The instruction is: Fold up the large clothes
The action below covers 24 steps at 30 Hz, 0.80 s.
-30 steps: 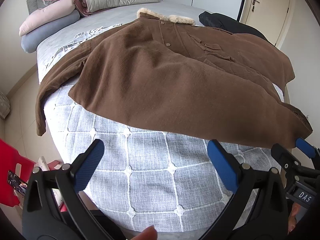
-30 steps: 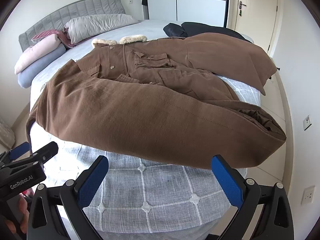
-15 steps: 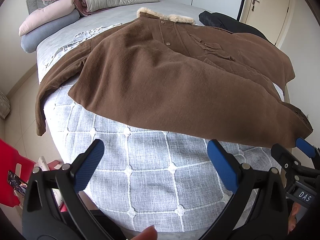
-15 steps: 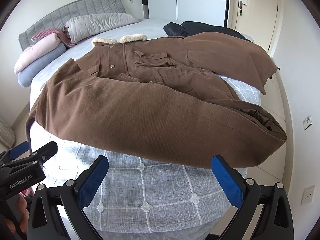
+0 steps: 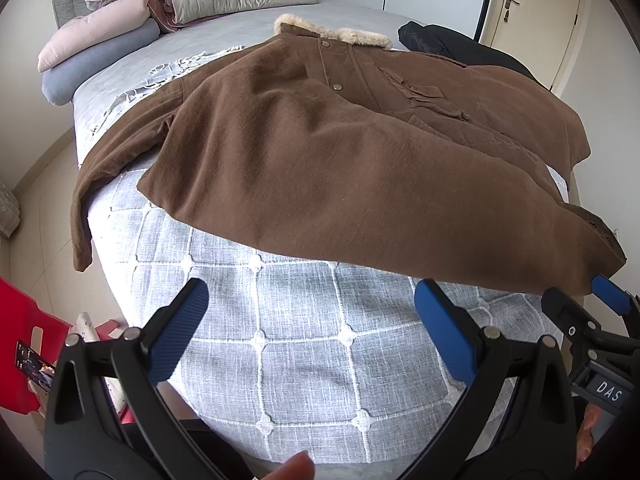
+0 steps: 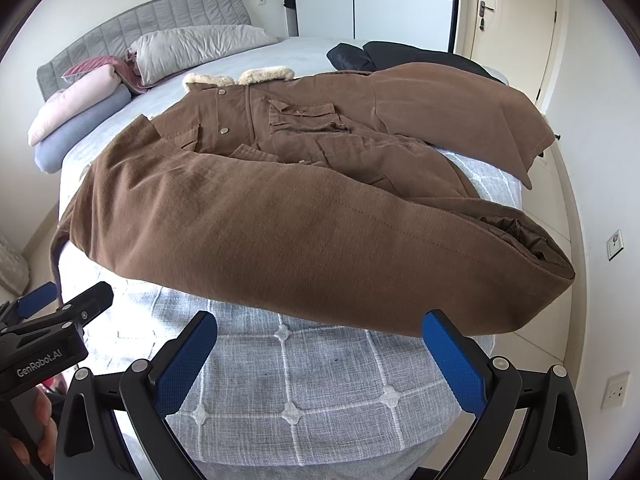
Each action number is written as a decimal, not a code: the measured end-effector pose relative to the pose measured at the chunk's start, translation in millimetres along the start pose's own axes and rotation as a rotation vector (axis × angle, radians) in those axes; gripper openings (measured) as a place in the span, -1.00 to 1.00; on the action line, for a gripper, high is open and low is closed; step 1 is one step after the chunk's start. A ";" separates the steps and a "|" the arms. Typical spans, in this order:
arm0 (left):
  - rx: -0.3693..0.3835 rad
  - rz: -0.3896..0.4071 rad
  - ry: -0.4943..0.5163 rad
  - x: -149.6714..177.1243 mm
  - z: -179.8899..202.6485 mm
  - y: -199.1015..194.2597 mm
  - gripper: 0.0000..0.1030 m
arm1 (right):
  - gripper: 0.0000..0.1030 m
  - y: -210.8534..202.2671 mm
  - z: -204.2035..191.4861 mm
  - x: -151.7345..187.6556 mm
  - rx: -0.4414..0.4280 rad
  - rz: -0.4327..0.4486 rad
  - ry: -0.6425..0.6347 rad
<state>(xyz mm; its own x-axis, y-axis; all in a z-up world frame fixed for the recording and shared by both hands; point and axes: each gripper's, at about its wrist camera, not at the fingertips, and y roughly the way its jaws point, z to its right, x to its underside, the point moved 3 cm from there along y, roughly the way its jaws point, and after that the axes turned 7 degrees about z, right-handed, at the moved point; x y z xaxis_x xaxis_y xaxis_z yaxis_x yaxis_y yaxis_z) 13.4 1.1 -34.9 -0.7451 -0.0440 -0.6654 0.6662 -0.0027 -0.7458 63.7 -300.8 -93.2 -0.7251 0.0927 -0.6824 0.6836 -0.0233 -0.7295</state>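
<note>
A large brown coat with a pale fur collar lies spread on the bed, front up, its lower part folded up over the body. It also shows in the right wrist view. One sleeve hangs over the bed's left edge; the other sleeve lies out to the right. My left gripper is open and empty above the quilt, just short of the coat's near edge. My right gripper is open and empty, beside the left one, also short of the coat's edge.
The bed has a grey quilted cover. Pillows and rolled blankets lie at the headboard. A black garment lies at the far right of the bed. A red object stands on the floor at left. A door and wardrobe stand behind.
</note>
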 end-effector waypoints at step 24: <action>-0.001 -0.007 0.005 2.9 -4.0 0.2 0.99 | 1.00 2.6 0.3 1.9 0.011 -0.009 -0.016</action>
<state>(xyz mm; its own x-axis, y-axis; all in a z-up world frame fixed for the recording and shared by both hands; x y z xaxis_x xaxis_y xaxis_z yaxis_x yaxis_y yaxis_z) 11.4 5.0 -37.1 -0.7497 -0.0388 -0.6607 0.6612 -0.0021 -0.7502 64.0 -301.0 -96.5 -0.7327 0.0771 -0.6762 0.6760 -0.0331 -0.7362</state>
